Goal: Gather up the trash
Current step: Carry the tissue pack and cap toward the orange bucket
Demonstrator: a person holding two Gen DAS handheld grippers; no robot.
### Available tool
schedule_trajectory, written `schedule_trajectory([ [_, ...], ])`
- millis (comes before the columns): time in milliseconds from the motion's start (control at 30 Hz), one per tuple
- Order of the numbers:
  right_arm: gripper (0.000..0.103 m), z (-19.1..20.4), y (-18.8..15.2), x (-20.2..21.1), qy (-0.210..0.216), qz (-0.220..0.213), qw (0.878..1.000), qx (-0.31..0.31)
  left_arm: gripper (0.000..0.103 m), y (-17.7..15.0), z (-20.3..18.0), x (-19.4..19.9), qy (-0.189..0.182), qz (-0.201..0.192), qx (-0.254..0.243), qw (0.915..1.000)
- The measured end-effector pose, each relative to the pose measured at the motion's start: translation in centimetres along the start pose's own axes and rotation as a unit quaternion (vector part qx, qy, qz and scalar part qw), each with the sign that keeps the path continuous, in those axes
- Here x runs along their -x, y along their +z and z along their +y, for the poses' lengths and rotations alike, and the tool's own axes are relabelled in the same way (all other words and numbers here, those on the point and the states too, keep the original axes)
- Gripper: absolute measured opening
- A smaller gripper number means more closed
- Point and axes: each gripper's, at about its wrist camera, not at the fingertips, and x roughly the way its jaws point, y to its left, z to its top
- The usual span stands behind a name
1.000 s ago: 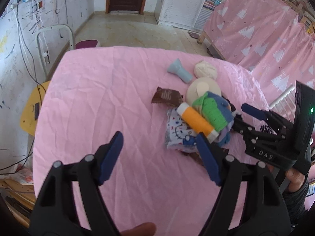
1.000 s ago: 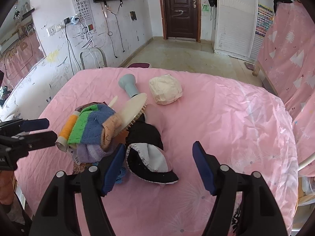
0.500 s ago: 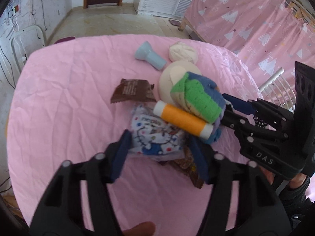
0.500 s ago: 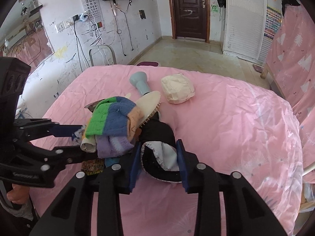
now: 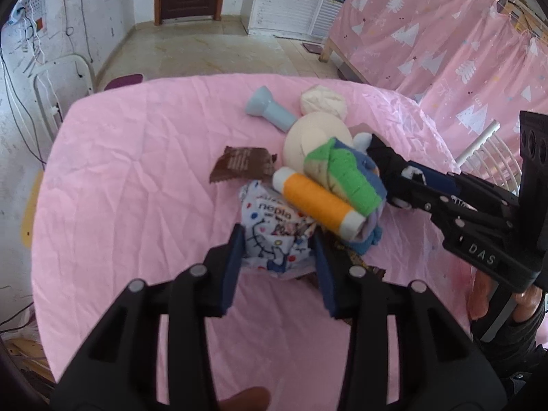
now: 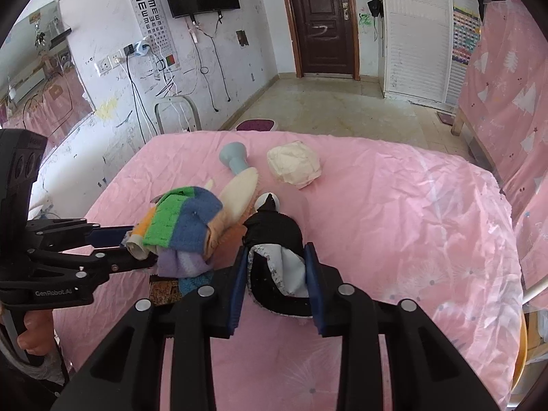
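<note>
A printed tissue packet point(image 5: 274, 236), white with cartoon figures and coloured dots, lies on the near part of a pink-sheeted table point(image 5: 137, 157), and the left gripper point(image 5: 279, 260) has it between its blue pads, the jaws closing in on its two sides. A dark patterned wrapper point(image 5: 356, 263) pokes out from under the packet at its right edge. On the other side of the heap, the right gripper point(image 6: 275, 274) is clamped on a black cloth item with a pale grey lining point(image 6: 277, 267), its jaws closing, both pads pressed against the fabric. A bare hand point(image 5: 496, 294) grips the handle of that tool at the table's edge.

Just behind the packet an orange-labelled tube with white ends point(image 5: 316, 202) leans across the pile, touching a bundle of green, blue and lilac knitted cloth point(image 5: 346, 178). To the left of these a brown foil wrapper point(image 5: 243, 164) lies flat on the sheet. A cream hairbrush point(image 5: 315, 137) rests tilted behind the cloth bundle, its pale blue handle point(image 5: 270, 111) pointing away toward the far left. Beyond it sits a crumpled ball of cream paper point(image 6: 294, 166), near the brush head. Past the table, bare floor runs to a dark wooden door point(image 6: 322, 24).
</note>
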Motion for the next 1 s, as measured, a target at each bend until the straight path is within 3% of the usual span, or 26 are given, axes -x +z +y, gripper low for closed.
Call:
schedule_trajectory([
  [433,0.022,-1.9,-0.5,3.5,0.002,-0.039,0.999,-0.014,0.038,-1.0,-2.2,4.6,0.067,-0.051,-0.029,0.9961],
  [1000,0.022,-6.3,-1.6,9.2,-0.017,-0.096,0.994,-0.047,0.038,0.6,-8.7,7.1,0.059,-0.096,-0.079,0.9905],
])
